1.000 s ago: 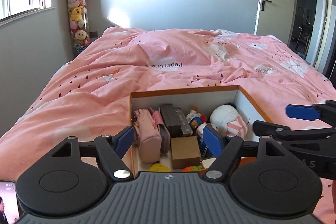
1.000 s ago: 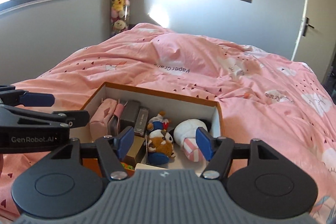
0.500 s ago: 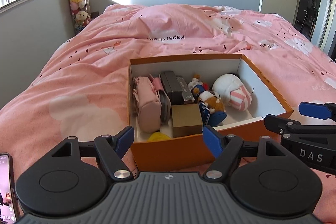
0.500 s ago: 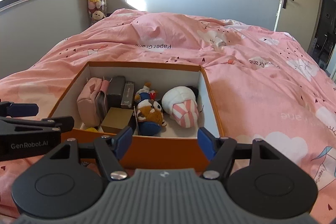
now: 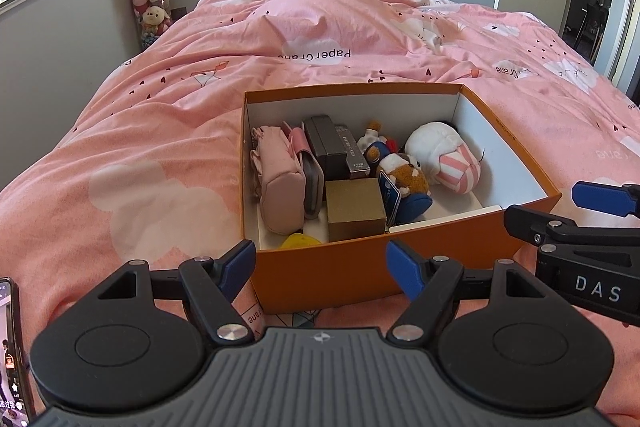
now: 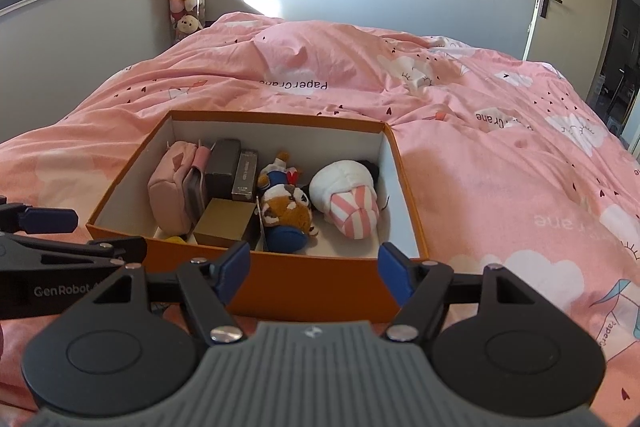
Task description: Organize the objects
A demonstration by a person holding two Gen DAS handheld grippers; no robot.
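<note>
- The step looks like a pause over a packed box: the orange box (image 5: 336, 275) sits on the pink bedspread (image 5: 160, 131) with its contents in rows, and nothing lies loose on the cover nearby.
- The left gripper (image 5: 320, 267) is released and empty, its jaws spread; the box's near wall stands just beyond its tips.
- The right gripper (image 6: 314, 267) is likewise spread and empty, just short of the same wall.
- Inside, the pink pouch (image 5: 278, 183) lies at the left, the brown carton (image 5: 354, 209) near the front, and 2 plush toys, the raccoon plush (image 6: 286, 209) and the white plush (image 6: 348, 195), to the right.
- The next move probably calls for choosing 1 item or a lid; none is in view.
</note>
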